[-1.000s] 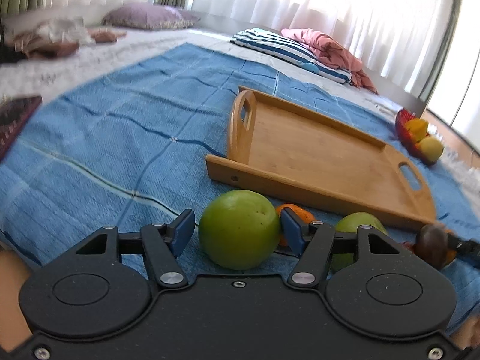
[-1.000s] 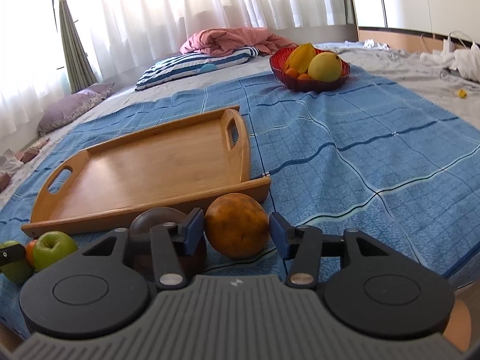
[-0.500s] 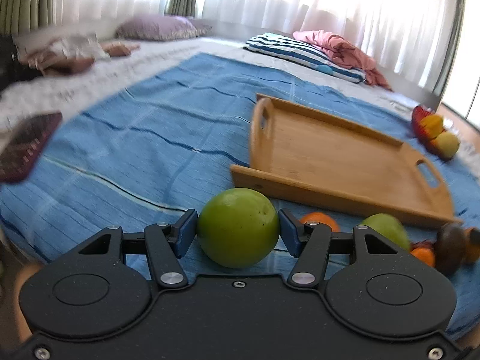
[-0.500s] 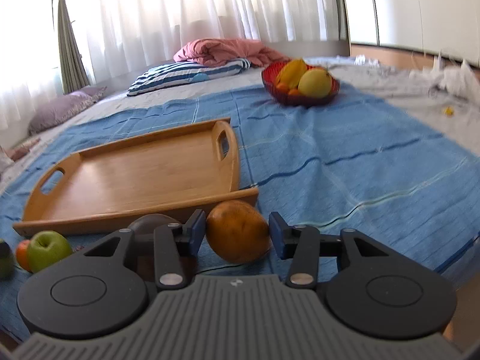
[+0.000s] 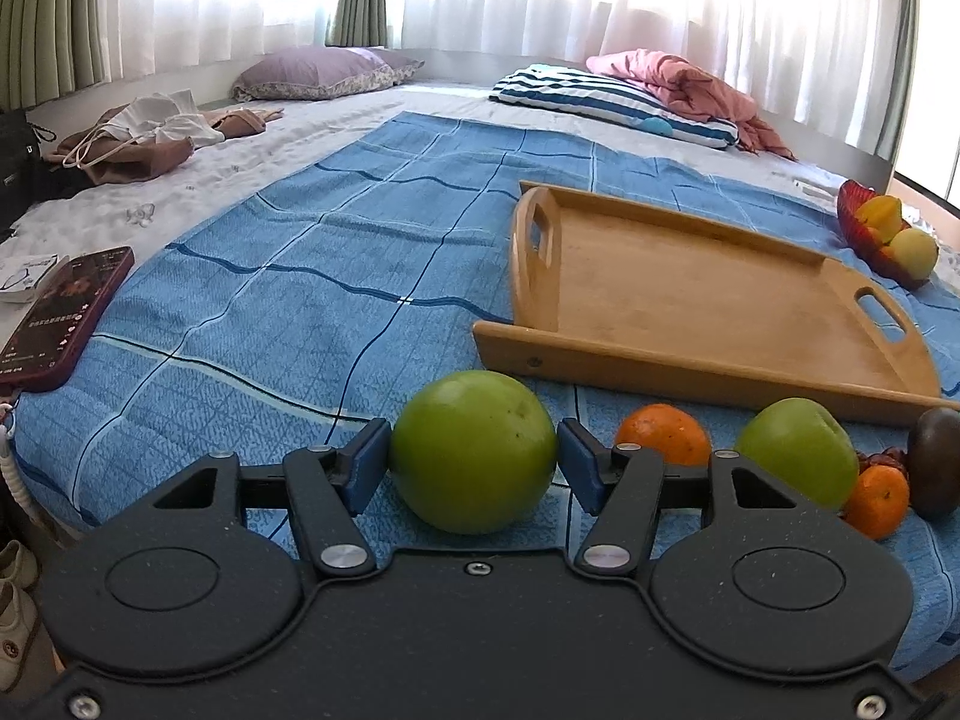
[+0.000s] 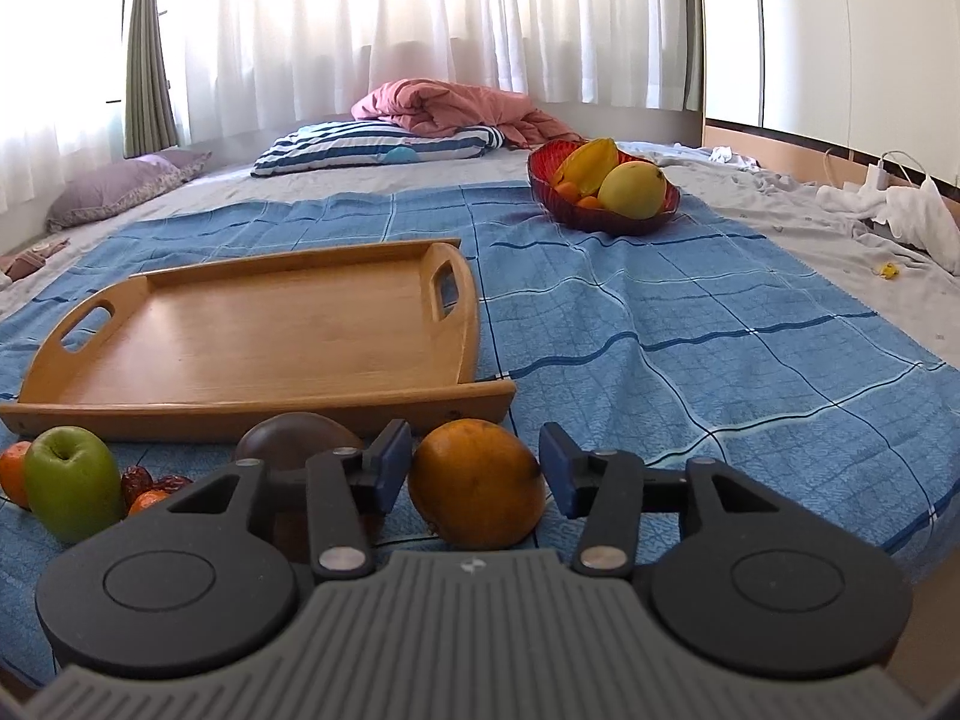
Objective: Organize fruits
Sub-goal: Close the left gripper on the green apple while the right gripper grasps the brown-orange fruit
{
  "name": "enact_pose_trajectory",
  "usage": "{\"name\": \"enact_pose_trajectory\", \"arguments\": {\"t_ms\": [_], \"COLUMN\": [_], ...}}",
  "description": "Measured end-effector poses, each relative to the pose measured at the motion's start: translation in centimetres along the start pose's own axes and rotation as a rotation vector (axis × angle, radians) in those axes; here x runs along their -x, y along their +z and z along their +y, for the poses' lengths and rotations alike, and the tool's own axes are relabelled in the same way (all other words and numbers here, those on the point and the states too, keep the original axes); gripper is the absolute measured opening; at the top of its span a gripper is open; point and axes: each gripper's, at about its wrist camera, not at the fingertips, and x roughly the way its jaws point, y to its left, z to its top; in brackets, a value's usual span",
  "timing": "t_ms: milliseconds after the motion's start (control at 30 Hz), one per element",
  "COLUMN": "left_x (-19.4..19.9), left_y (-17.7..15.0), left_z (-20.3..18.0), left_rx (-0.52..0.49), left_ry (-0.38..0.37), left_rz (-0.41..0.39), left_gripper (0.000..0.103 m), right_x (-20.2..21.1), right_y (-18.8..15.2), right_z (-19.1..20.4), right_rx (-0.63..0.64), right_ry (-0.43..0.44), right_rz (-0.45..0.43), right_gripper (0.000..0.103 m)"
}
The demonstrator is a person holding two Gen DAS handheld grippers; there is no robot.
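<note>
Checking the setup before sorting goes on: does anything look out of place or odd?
Nothing looks damaged or spilled. The wooden tray holds no fruit; several fruits lie on the blue cloth in front of it. A phone lies at the cloth's edge, unrelated to the fruit.

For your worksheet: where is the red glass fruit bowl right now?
The red glass fruit bowl sits on the blue checked blanket's far edge, beyond the wooden tray's right end, near the striped pillow.
</note>
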Motion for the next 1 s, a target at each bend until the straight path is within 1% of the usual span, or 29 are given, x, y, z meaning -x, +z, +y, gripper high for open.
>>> {"name": "enact_pose_trajectory", "arguments": {"t_ms": [67, 100, 233, 333, 367, 400, 433, 467, 533, 667, 833, 1000], "left_x": [-0.2, -0.3, -0.6, -0.8, -0.9, -0.9, -0.9, -0.9, -0.9, -0.7, -0.2, 0.3], "left_y": [-0.1, -0.1, -0.2, -0.1, -0.1, -0.1, -0.1, -0.1, -0.1, 0.1, 0.5, 1.1], "left_z": [0.0, 0.1, 0.3, 0.4, 0.4, 0.5, 0.5, 0.5, 0.5, 0.6, 0.8, 0.4], "left_rx": [0.000, 0.001, 0.014, 0.016, 0.014, 0.013, 0.015, 0.016, 0.015, 0.018, 0.035, 0.027], "left_ry": [0.002, 0.001, -0.003, 0.002, 0.004, 0.003, 0.003, 0.003, 0.005, -0.002, -0.039, -0.062], "left_rz": [0.004, 0.005, 0.006, 0.002, 0.001, 0.000, 0.000, -0.001, -0.001, 0.001, 0.010, -0.006], "left_gripper": [0.059, 0.059, 0.059, 0.057, 0.057, 0.057, 0.057, 0.057, 0.056, 0.056, 0.056, 0.056], "right_x": [-0.1, -0.2, -0.6, -0.6, -0.7, -0.7, -0.7, -0.7, -0.6, -0.3, 0.0, 0.7], "right_y": [-0.1, -0.1, -0.3, -0.3, -0.3, -0.4, -0.4, -0.4, -0.4, -0.6, -0.3, 0.2], "right_z": [0.1, 0.1, 0.2, 0.3, 0.3, 0.3, 0.3, 0.3, 0.4, 0.4, -0.2, -0.5], "right_rx": [0.002, 0.001, -0.001, 0.004, 0.004, 0.004, 0.005, 0.009, 0.014, 0.010, -0.035, -0.047], "right_ry": [0.003, 0.006, 0.010, 0.008, 0.008, 0.009, 0.011, 0.010, 0.013, 0.015, 0.030, 0.027], "right_rz": [0.004, 0.007, 0.014, 0.011, 0.010, 0.011, 0.011, 0.010, 0.007, -0.003, -0.008, -0.034], "right_gripper": [0.062, 0.064, 0.064, 0.064, 0.064, 0.061, 0.056, 0.055, 0.053, 0.052, 0.052, 0.052]}}
